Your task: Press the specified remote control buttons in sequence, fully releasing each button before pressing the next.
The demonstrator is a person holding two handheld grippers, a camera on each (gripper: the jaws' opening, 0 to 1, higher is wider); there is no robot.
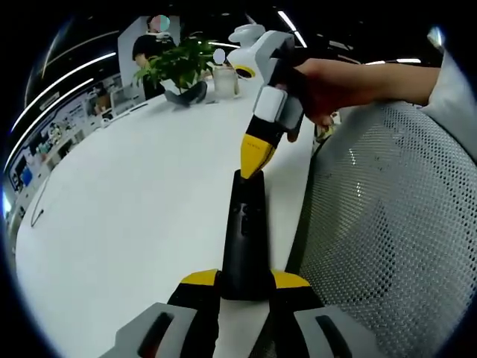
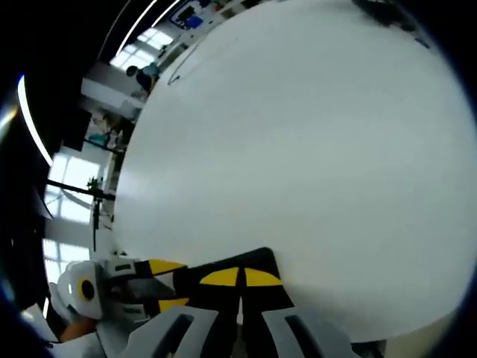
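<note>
- Fingers of the left gripper [image 1: 246,287]: yellow-tipped, pinching the near end of the remote control [image 1: 244,239] from both sides, so the remote stands out forward along the jaws.
- Fingers of the right gripper [image 1: 257,160]: pressed together into one yellow point, seen in the left gripper view coming down on the far end of the remote; touching or just above it, cannot tell which. In the right gripper view [image 2: 240,277] the two tips meet over the black body.
- Remote control: black, slim, long, rigid plastic by the look. Judged light and stiff, with smooth sides that could slide in a loose pinch. Best held as now, across its narrow sides at the near end, leaving the button face free. A push at the far end levers against that hold, so the pinch must be firm.
- Hand [image 1: 328,89]: wrapped round the right gripper's white handle.
- Chair [image 1: 395,224]: grey mesh back, close beside the right-hand edge of the tabletop.
- Tabletop [image 1: 134,201]: white, smooth, matt, broad; remote lies near its right-hand edge.
- Far edge of tabletop: potted plant [image 1: 179,63] with green leaves, a pale cup [image 1: 226,80] beside it.
- Room: open office, ceiling strip lights, shelving at left, a person [image 1: 153,45] standing beyond the plant.
</note>
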